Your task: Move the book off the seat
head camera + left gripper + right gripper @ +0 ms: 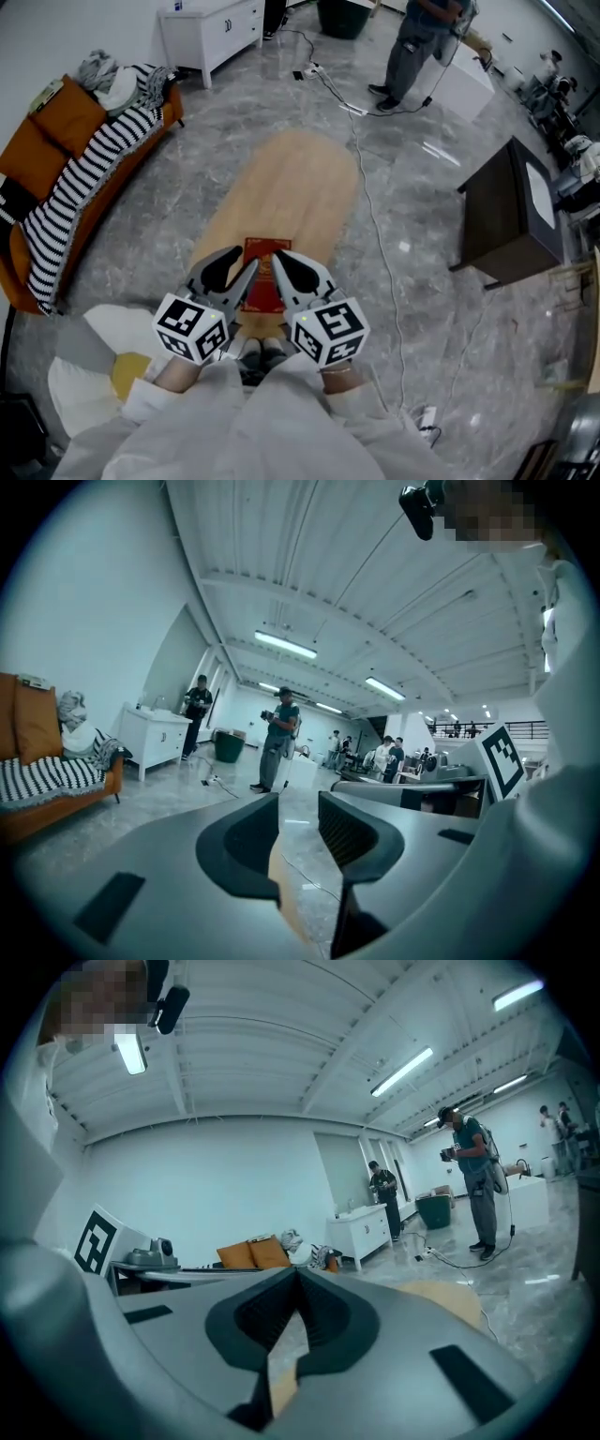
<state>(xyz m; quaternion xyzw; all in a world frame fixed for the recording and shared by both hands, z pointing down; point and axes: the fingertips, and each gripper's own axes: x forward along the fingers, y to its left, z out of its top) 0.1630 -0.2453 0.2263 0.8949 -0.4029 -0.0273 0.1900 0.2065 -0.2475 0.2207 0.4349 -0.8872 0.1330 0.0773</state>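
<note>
White sleeves [234, 422] lie lowest in the head view, and from them come the two grippers with their marker cubes. On the left gripper [239, 267] the fingers [349, 836] stand a little apart. Between them I see only floor and a strip of wood, so it holds nothing. On the right gripper [286, 267] the fingers [323, 1312] are closed tip to tip, also on nothing.

Just beyond and below both grippers, the book [265, 249] lies flat on the near end of the seat [291, 187], a long oval of pale wood. It is red and thin.

I judge it to be light and quite stiff, so one firm pinch should carry it. The cover may be smooth and slip. Because it lies flat, a finger cannot easily go under it. It seems better to push it until one edge hangs over the rim of the seat, then close on that edge, or on the spine if it is reachable.
</note>
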